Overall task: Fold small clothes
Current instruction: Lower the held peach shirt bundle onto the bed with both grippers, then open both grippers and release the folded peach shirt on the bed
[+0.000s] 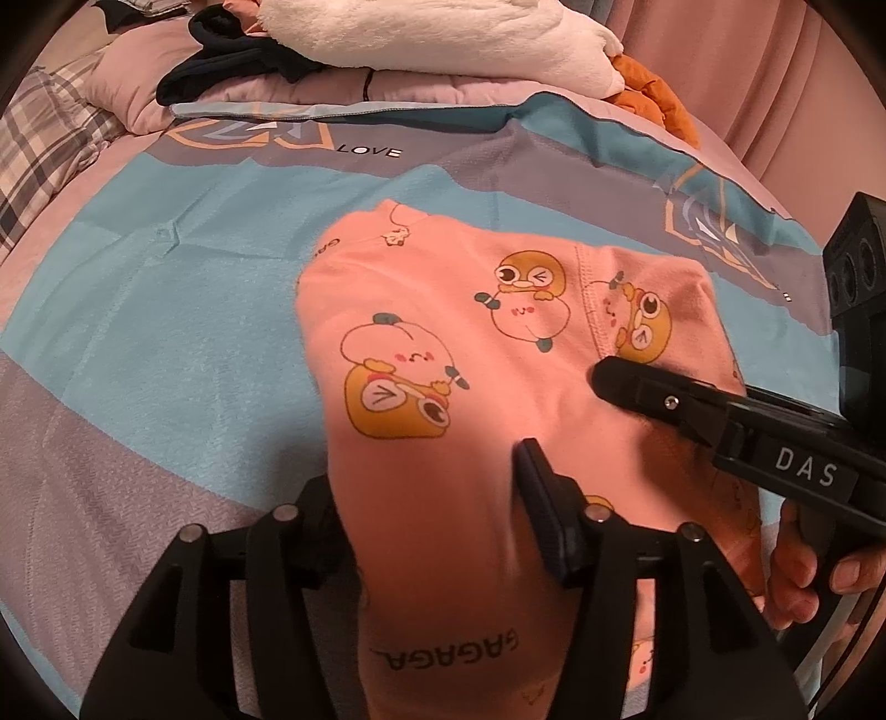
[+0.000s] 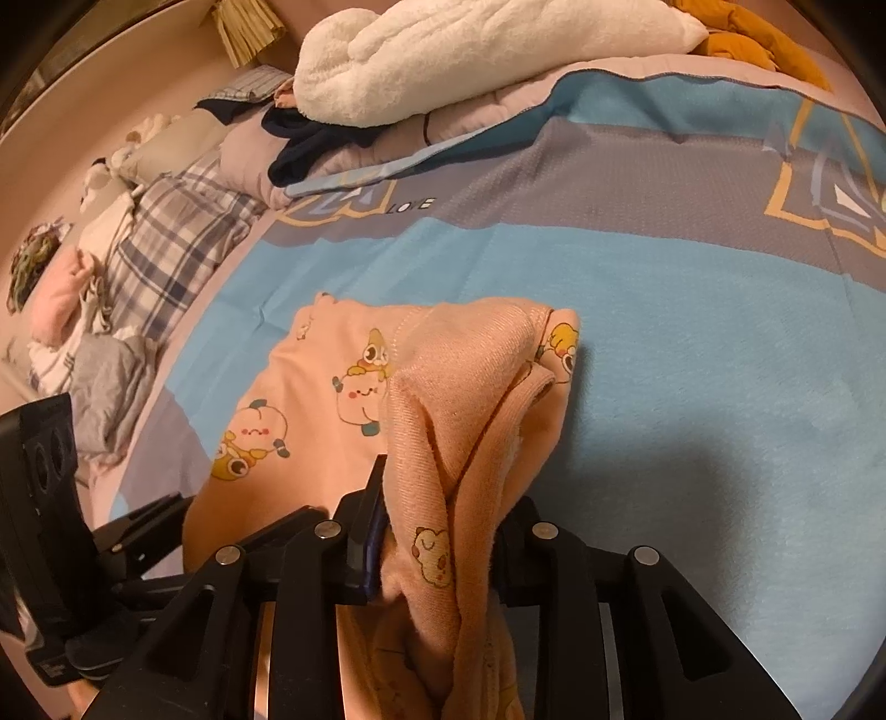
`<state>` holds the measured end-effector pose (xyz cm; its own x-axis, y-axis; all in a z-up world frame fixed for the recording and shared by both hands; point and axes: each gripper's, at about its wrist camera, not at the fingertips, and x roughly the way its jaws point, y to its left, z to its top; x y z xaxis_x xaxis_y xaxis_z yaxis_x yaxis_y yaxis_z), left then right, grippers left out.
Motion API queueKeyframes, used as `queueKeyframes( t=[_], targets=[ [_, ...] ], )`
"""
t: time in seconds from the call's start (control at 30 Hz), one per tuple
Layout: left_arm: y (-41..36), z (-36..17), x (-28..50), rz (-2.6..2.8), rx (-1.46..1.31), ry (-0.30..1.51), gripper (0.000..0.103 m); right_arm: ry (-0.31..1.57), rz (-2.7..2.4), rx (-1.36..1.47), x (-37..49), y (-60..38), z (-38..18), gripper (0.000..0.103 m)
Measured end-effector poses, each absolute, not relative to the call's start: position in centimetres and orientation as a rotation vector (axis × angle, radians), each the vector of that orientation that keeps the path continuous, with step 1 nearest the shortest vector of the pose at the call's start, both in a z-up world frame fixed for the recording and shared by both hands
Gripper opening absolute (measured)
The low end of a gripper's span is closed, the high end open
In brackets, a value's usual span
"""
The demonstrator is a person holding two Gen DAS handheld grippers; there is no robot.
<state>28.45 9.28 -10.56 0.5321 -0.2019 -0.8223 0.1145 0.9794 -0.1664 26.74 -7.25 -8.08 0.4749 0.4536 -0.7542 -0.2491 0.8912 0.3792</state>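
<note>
A small pink garment with cartoon prints lies on the blue and grey bed cover. My left gripper is shut on its near edge, the cloth draped between the fingers and hiding the left one. My right gripper shows in the left wrist view at the garment's right side. In the right wrist view, my right gripper is shut on a bunched fold of the pink garment, lifted over the flat part. The left gripper's body shows at the lower left there.
A white fluffy blanket, a dark garment and an orange cloth lie at the far side of the bed. A plaid pillow and a pile of clothes sit at the left.
</note>
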Motion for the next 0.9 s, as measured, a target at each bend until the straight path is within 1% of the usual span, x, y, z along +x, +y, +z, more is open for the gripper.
queueKeyframes(
  t=[0.07,0.13,0.2,0.33,0.43,0.53,0.7,0.77,0.9],
  targets=[
    [9.28,-10.59,28.46,-0.186,-0.092,0.991,0.061,0.988,0.424,0.210,26.75,-7.20,-8.09,0.034],
    [9.32,-10.61,28.45,-0.176,-0.087,0.989,0.065,0.986,0.420,0.195,26.74,-7.22,-8.08,0.035],
    [9.38,-10.64,28.45,-0.166,-0.080,0.987,0.069,0.987,0.415,0.188,26.76,-7.27,-8.06,0.035],
    [9.44,-10.68,28.52,-0.161,-0.076,0.988,0.071,0.984,0.411,0.171,26.75,-7.22,-8.03,0.036],
    [9.44,-10.70,28.50,-0.148,-0.069,0.988,0.075,0.983,0.408,0.160,26.79,-7.12,-7.97,0.036],
    [9.47,-10.74,28.53,-0.144,-0.069,0.989,0.077,0.981,0.399,0.153,26.82,-7.15,-7.98,0.040],
    [9.52,-10.75,28.60,-0.130,-0.061,0.990,0.081,0.982,0.392,0.145,26.84,-7.11,-7.98,0.043],
    [9.53,-10.78,28.59,-0.126,-0.060,0.991,0.083,0.981,0.378,0.131,26.84,-7.09,-7.97,0.049],
    [9.53,-10.82,28.58,-0.114,-0.052,0.993,0.087,0.982,0.367,0.122,26.81,-7.17,-8.00,0.051]
  ],
)
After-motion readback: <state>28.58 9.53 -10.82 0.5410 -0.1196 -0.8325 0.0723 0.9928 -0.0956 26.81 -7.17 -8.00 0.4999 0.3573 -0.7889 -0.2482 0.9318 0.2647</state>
